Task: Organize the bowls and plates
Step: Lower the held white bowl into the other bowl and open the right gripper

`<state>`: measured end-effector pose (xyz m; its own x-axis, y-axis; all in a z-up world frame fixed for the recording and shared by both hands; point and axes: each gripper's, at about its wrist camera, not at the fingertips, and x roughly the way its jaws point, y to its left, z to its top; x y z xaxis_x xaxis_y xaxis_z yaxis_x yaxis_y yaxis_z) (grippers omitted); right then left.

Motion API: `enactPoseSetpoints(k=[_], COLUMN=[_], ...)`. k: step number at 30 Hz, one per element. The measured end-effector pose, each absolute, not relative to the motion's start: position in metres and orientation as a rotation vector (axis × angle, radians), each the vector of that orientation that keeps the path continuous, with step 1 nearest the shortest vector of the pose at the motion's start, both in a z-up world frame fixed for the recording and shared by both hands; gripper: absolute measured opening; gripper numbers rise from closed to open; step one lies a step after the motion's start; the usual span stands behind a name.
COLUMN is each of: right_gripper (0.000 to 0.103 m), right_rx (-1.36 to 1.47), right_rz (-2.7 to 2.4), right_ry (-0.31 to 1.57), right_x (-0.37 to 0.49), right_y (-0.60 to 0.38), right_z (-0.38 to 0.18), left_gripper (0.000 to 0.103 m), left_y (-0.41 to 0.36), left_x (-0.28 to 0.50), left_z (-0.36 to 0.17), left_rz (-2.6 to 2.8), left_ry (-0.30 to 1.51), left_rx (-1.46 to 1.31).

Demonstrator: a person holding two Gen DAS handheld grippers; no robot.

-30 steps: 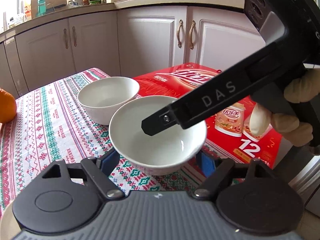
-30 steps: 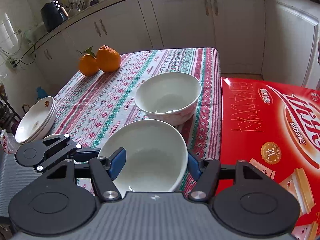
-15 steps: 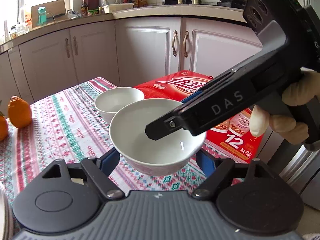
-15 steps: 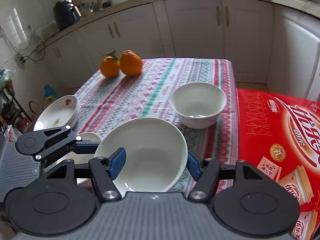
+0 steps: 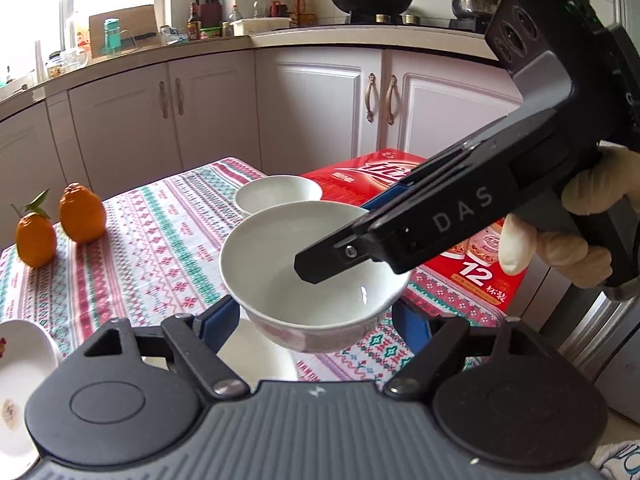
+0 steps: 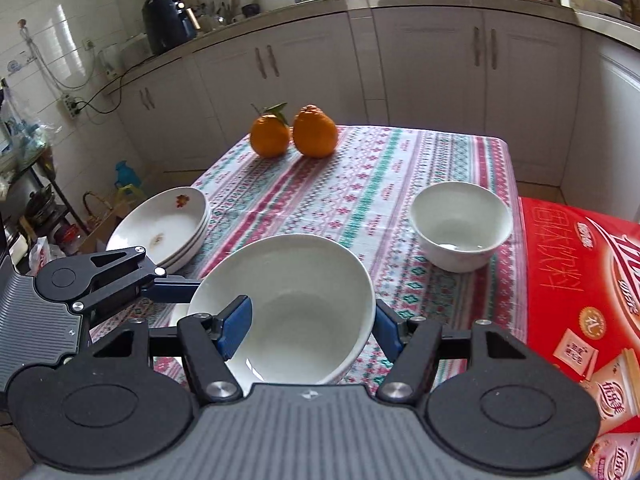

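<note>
Two bowls (both empty); plates stacked.

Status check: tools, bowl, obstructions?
Right tool shut on bowl, lifted off table. Left tool open around it. Second bowl and plate stack sit clear.

White cabinets, tiled wall, bright window.

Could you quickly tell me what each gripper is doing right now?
Left gripper: open, around the bowl.
Right gripper: shut on the bowl's rim.
</note>
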<state>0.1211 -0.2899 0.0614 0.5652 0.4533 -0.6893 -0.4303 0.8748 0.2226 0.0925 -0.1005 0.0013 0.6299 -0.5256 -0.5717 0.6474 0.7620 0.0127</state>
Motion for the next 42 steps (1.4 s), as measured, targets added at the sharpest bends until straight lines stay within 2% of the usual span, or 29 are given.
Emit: enactPoseSetpoints(k=[20, 42], right_gripper=[0.070, 0.070], right_rx=[-0.005, 0.002], right_rz=[0.636, 0.630], right_ry=[0.852, 0.905], right_x=[0.138, 0.146], right_y=[-0.224, -0.213], right_z=[0.047, 0.027], left_gripper=[0.083, 0.083], left_y=[-0.049, -0.040], left_x=[0.093, 0.099], left_z=[-0.009, -0.025], left_rz=[-0.565, -0.566], left_ry=[0.629, 0.691], left_rx=[0.179, 0.162])
